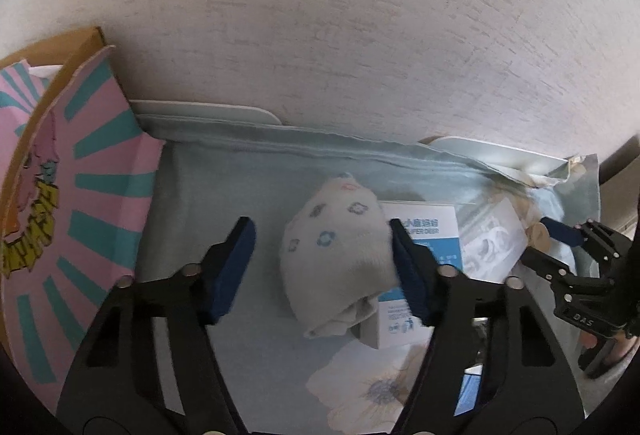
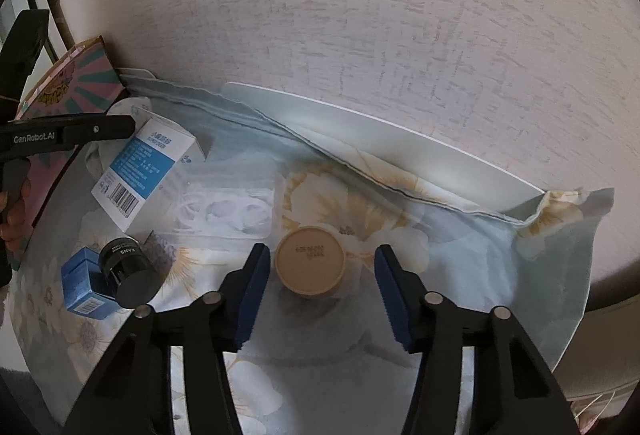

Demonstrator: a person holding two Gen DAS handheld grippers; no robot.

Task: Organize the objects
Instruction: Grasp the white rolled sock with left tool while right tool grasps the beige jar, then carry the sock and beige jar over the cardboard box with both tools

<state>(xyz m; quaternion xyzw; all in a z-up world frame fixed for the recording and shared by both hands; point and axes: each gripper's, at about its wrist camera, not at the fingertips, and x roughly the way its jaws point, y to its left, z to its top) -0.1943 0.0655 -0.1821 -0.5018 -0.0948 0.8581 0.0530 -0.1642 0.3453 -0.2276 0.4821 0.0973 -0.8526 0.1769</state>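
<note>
pale rolled sock [image 1: 340, 255] is straddled by the left gripper [image 1: 322, 267], jaws wide, nothing gripped. tan round jar [image 2: 310, 262] sits between the wide right gripper [image 2: 320, 291] fingers, ungrasped. at ten o'clock the pink box [image 1: 80, 195] waits; white carton [image 2: 140, 171] and black jar [image 2: 124, 267] lie loose, so most sorting seems left.

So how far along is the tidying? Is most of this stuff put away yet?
Hardly begun, it seems. Nothing is gripped yet: the left gripper is open around a rolled sock, the right gripper open around a beige round container. The white-and-blue box, black jar and small blue box lie loose on the cloth.
</note>
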